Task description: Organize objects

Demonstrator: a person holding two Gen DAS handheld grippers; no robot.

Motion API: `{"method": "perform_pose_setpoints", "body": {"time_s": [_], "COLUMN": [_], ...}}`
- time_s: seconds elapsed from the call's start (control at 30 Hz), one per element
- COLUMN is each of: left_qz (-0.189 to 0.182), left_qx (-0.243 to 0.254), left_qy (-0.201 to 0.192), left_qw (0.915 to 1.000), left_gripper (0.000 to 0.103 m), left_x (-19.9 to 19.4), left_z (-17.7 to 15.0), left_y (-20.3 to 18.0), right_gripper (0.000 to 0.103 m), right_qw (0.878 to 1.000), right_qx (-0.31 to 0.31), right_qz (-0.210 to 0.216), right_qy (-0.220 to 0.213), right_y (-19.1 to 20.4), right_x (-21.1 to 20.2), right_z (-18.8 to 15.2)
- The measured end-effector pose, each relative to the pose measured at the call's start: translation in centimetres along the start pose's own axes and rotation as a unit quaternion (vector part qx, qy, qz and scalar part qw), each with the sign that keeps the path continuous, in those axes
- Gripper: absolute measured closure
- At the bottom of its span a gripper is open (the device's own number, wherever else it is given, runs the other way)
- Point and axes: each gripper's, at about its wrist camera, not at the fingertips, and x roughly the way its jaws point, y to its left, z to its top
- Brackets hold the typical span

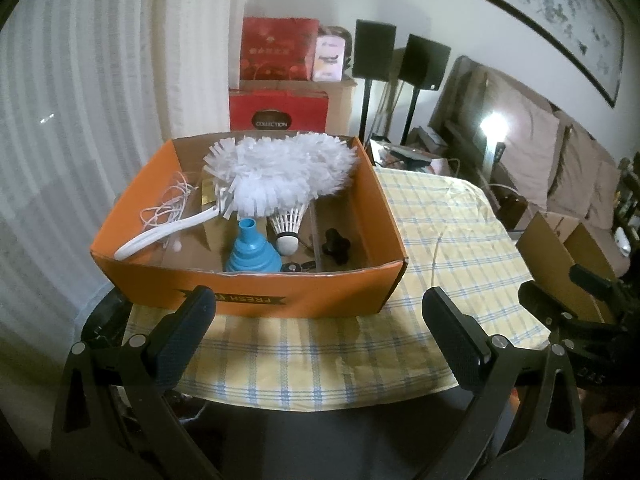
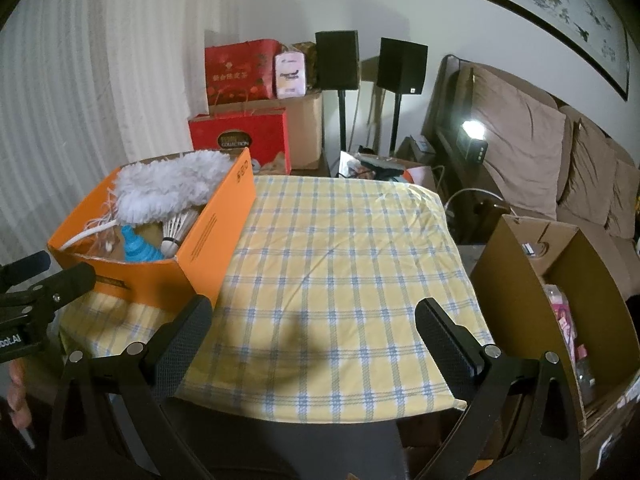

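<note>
An orange cardboard box (image 1: 340, 290) (image 2: 216, 236) stands at the left of a table with a yellow and blue checked cloth (image 1: 452, 240) (image 2: 340, 264). Inside lie a white fluffy duster (image 1: 280, 168) (image 2: 168, 188), a blue collapsible funnel (image 1: 252, 248) (image 2: 140, 250), a white shuttlecock (image 1: 288, 224) (image 2: 178, 228), a white cord (image 1: 168, 204) and a small black part (image 1: 336, 244). My left gripper (image 1: 318, 312) stands open just before the box's front wall, holding nothing. My right gripper (image 2: 314, 320) is open over the bare cloth, empty.
A brown open carton (image 2: 560, 304) (image 1: 560, 256) with packets inside sits right of the table. Behind are red gift bags (image 1: 280, 48) (image 2: 240, 72), two black speakers on stands (image 2: 338, 60), a sofa with cushions (image 2: 528, 148) and white curtains (image 2: 92, 100). A hand (image 2: 18, 396) shows lower left.
</note>
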Motion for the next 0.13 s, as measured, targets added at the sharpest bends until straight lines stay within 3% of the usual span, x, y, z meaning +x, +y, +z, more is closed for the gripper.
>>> {"method": "perform_pose_setpoints", "body": {"time_s": [0.13], "left_qz": [-0.001], "left_qx": [0.001], "left_qy": [0.001], "left_qw": [1.0000], "left_gripper": [0.000], "left_x": [0.02], "left_z": [-0.04], "left_y": [-0.06], "right_gripper": [0.001], "right_qw": [1.000], "right_qx": [0.001], "right_qz": [0.000], "right_qy": [0.001], "right_y": [0.03], "right_x": [-0.02], "right_z": [-0.05]}}
